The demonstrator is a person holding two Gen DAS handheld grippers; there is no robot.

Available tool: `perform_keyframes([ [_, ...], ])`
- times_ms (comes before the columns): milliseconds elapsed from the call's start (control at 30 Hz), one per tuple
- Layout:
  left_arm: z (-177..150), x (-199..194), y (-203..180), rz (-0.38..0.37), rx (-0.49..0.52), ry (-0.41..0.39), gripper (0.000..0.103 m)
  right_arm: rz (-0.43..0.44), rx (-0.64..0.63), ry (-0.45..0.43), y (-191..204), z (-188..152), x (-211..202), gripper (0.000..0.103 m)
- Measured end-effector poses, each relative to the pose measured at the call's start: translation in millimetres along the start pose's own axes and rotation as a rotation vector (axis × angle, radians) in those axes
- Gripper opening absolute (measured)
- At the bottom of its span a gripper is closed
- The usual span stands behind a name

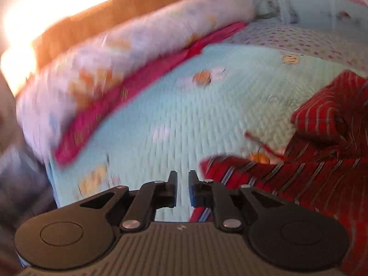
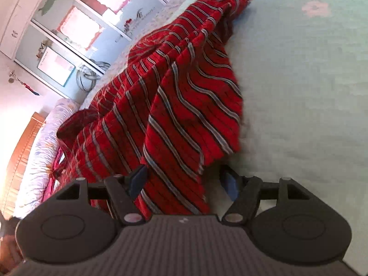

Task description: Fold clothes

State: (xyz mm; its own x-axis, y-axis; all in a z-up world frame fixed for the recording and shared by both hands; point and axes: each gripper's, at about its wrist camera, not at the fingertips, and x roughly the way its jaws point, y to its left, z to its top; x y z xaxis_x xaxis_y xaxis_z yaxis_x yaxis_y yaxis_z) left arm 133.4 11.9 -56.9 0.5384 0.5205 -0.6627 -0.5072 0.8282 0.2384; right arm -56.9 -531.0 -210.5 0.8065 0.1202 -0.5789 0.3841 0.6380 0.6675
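Observation:
A red striped garment (image 1: 299, 179) lies crumpled on the right side of a light blue quilted bedspread (image 1: 184, 115). My left gripper (image 1: 182, 179) hovers just left of the garment's near edge. Its jaws stand a narrow gap apart, and only bedspread shows between them. In the right wrist view the same garment (image 2: 174, 96) stretches away from me in folds. My right gripper (image 2: 182, 177) stands wide open over its near end. Cloth lies between the jaws: the left fingertip (image 2: 138, 179) is at the cloth, while the right fingertip (image 2: 227, 184) stands clear of it over the bedspread (image 2: 299, 92).
A rolled white floral quilt (image 1: 103, 53) with a pink edge (image 1: 138, 80) lies along the wooden headboard (image 1: 103, 13). A wardrobe with glass doors (image 2: 69, 23) stands beyond the bed. Bare bedspread spreads to the right of the garment in the right wrist view.

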Motion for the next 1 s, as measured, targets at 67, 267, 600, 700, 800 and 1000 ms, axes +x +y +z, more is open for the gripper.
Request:
perform_keyframes([
  [67,-19,-3,16,-0.023,-0.089,0.033,0.017,0.001,-0.009,-0.008,0,2,5,0.054],
  [267,-80,-36,24,-0.127,-0.124,0.064,0.029,0.022,0.037,-0.060,-12,2,-15,0.003],
  [600,-157,-131,-52,-0.334,0.346,-0.125,0.050,-0.153,-0.185,-0.097,-7,-15,-171,0.003],
  [700,-184,-146,-82,-0.419,0.462,-0.103,0.052,-0.228,-0.148,0.036,-32,-25,-155,0.011],
  [800,-203,-156,-100,-0.499,0.526,-0.071,0.053,-0.196,-0.072,0.070,-48,-30,-156,0.015],
  [1000,-231,-163,-128,-0.541,0.661,-0.105,0.060,-0.161,-0.016,-0.042,-58,-25,-178,0.050],
])
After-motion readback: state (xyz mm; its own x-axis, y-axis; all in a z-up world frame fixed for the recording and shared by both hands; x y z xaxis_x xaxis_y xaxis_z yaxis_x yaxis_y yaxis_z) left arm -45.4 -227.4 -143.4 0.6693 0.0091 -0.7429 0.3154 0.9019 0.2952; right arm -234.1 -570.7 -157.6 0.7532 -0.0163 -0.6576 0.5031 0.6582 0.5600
